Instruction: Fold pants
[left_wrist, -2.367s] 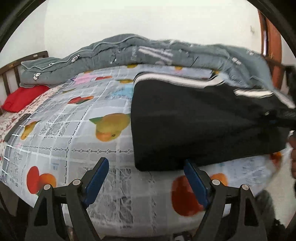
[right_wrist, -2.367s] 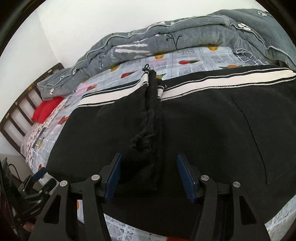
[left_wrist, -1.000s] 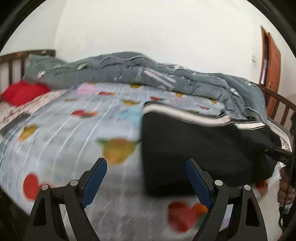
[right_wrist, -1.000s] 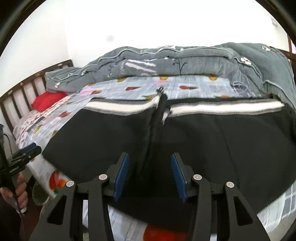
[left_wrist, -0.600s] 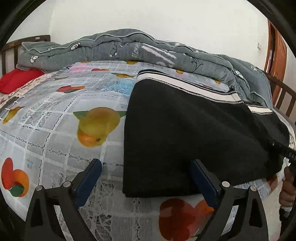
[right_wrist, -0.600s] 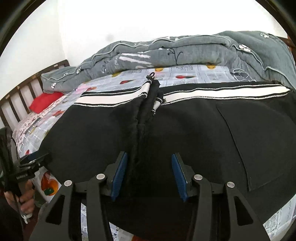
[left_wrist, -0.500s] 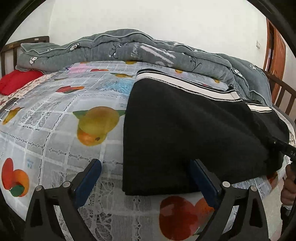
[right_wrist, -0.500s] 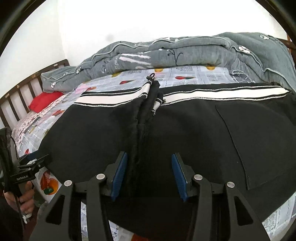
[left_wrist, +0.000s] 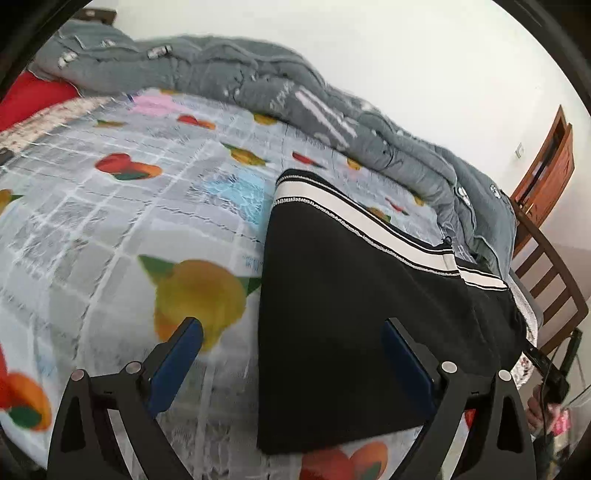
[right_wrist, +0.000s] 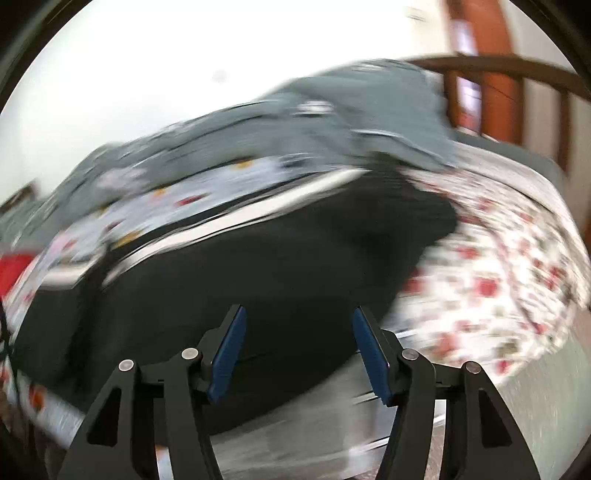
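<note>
Left gripper (left_wrist: 291, 334): black frame of cut-out triangular arms, seen at the bottom of the left wrist view.
Left gripper pads (left_wrist: 173, 371): flat, rectangular, dark blue, mounted on the inner faces of the black fingers.
Left gripper fasteners: four round silver screw heads are set along the top of the frame.
Right gripper (right_wrist: 297, 343): same black frame with triangular cut-outs; blurred in its own view.
Right gripper pads (right_wrist: 227, 356): dark blue, narrow, rectangular.
Right gripper fasteners: four silver screw heads are shown.
Hand (left_wrist: 543, 413): bare skin, partly seen at the frame edge, around a black handle with a thin black cable.
</note>
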